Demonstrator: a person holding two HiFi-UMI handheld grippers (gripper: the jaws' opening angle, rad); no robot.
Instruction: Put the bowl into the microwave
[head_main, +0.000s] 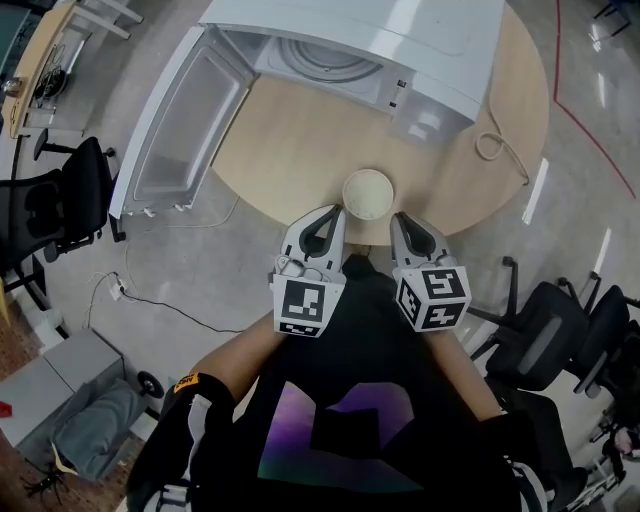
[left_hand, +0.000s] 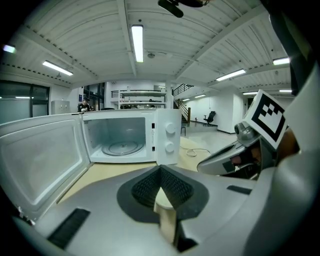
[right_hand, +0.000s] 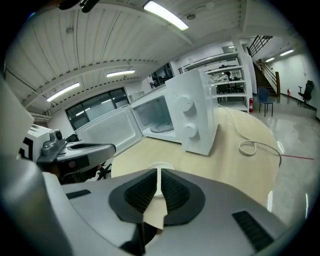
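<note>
Hovering just beside the bowl (head_main: 367, 193) on the counter (head_main: 290, 150), your left gripper (head_main: 331, 212) and right gripper (head_main: 400, 218) both have jaws together.

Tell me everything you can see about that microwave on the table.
The microwave is a white box standing on the pale wooden table. Its door is swung wide open, showing a cavity with only a glass turntable inside. Two round knobs sit one above the other, right of the opening. A cord lies looped on the table beside it.

Head view overhead, both gripper views low, sharing microwave (head_main: 400, 30)
</note>
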